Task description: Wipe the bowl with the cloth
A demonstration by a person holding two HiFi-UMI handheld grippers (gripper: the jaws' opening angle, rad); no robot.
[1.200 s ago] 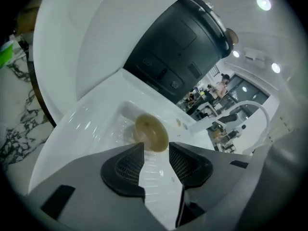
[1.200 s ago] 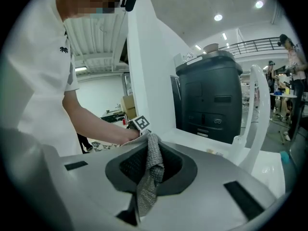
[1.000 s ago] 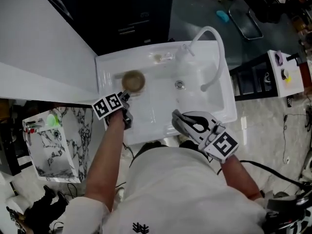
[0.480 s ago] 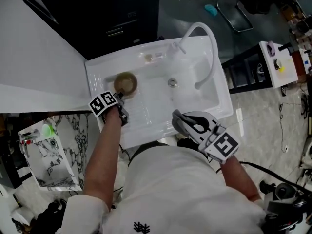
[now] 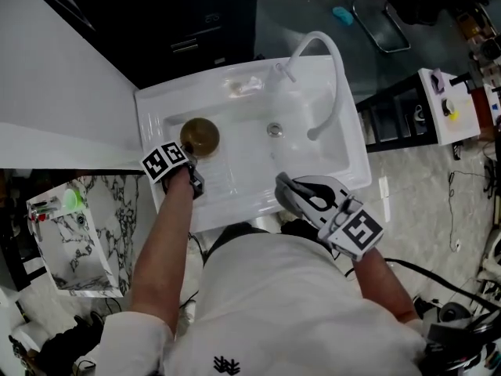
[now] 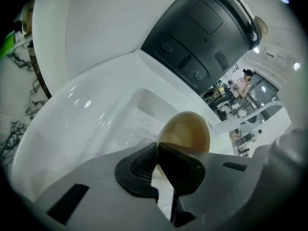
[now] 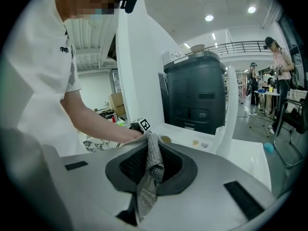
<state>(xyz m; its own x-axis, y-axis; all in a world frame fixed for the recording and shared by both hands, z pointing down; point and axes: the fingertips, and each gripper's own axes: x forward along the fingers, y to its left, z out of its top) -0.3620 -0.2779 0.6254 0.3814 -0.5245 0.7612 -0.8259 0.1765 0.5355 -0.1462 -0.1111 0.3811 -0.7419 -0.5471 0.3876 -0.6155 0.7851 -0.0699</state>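
Where white sink (image 5: 235, 198) meets dark cabinet (image 5: 196, 22), left gripper (image 5: 191, 157) lower than before, jaws just closed on rim of brown bowl (image 5: 200, 134); right gripper (image 5: 282, 189) pinching grey cloth (image 7: 153, 170).

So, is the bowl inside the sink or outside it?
Inside: the bowl sits within the sink's white rim, left of the drain.

A white sink (image 5: 235, 188) stands against a dark cabinet (image 5: 196, 22). Its round drain (image 5: 274, 130) lies near the middle of the basin, and a white arched faucet (image 5: 338, 65) curves over the right side. Two small pale items (image 5: 241, 87) lie on the back ledge. To the left sits a marble-patterned box (image 5: 70, 249) with something green (image 5: 72, 201) at its top. At right, a small white side table (image 5: 452, 108) carries a few little things, and cables (image 5: 462, 210) trail across the pale floor.
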